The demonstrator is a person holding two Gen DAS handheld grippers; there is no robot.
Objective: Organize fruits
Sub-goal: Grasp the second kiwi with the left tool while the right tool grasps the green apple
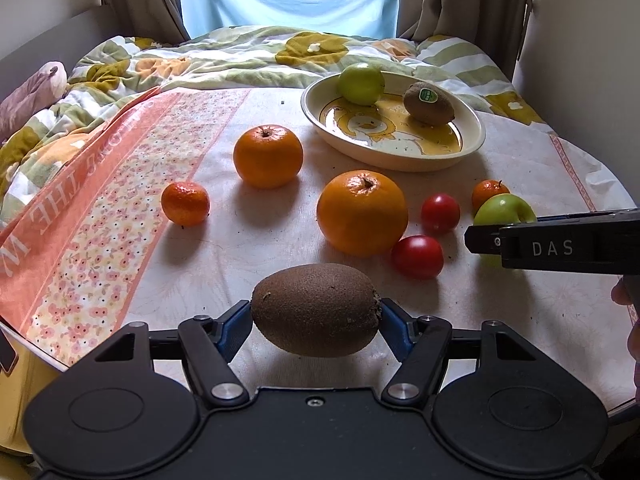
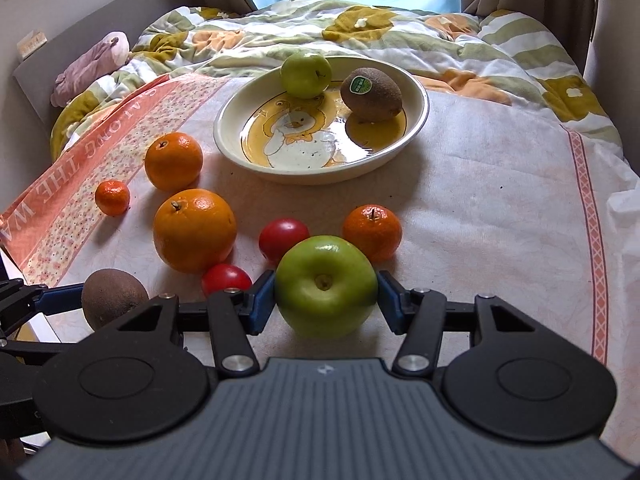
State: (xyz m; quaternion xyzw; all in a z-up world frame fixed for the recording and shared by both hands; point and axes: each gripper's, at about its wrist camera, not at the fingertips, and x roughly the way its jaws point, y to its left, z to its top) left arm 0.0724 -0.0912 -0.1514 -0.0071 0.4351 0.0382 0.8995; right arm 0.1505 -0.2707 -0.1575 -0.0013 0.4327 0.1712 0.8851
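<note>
Gripping fuzzy oval kiwi [image 1: 316, 309] end to end with left gripper [image 1: 317, 322], blue pads clamped, fruit lifted just off cloth [image 1: 224, 240]. Clamping smooth glossy green apple [image 2: 326, 286] in right gripper [image 2: 326, 300], cherry tomatoes [image 2: 283, 239] and mandarin [image 2: 372, 232] crowding just behind. Glazed oval dish [image 2: 416, 120] ahead, holding second apple and stickered kiwi, bare cloth to its right.

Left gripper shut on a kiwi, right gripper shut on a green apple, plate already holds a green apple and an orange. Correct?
One error: the plate holds a green apple and a stickered kiwi, not an orange; the right wrist view shows it. The rest stands: left gripper shut on a kiwi, right gripper shut on a green apple.
</note>
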